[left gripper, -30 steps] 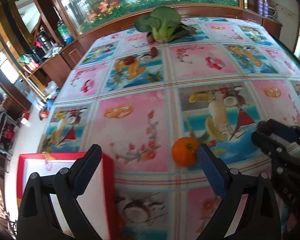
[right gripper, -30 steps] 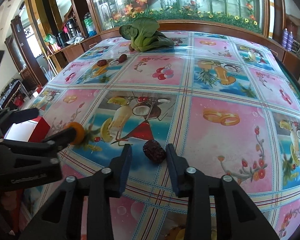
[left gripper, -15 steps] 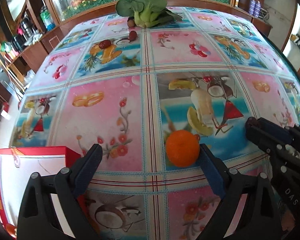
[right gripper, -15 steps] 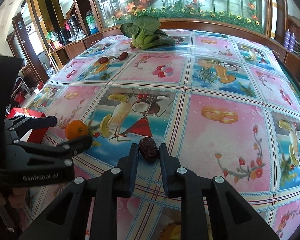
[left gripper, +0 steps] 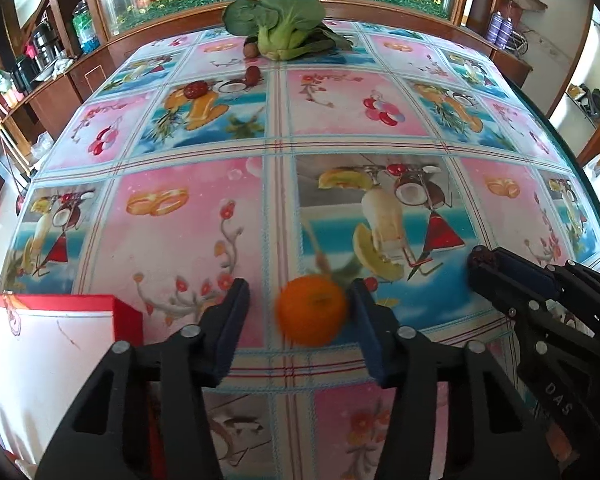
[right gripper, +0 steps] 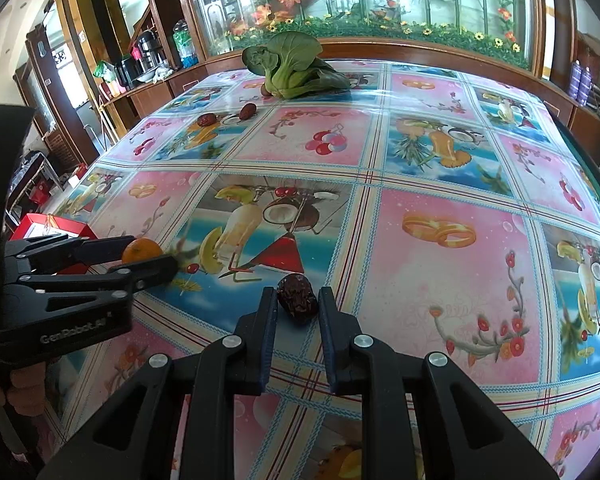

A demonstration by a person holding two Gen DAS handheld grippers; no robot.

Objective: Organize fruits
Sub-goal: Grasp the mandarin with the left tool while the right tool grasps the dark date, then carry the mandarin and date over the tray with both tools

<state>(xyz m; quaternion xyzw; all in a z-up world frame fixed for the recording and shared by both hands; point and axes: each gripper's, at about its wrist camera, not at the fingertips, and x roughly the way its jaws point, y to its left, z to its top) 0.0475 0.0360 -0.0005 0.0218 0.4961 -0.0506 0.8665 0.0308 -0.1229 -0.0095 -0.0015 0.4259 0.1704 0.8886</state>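
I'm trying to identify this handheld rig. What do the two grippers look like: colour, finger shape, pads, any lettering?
Both are matte black plastic. The left gripper has two angular, open-framed fingers with silver screw heads and dark blue pads; from the side, its body reads "GenRobot.AI" in white. The right gripper is built the same, with blue pads, and its side shows the letters "DAS". No cables are visible.

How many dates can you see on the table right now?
4 dates: one gripped in the right claw, two lying apart at the far left, one tucked against the bok choy. Others may hide behind its leaves.
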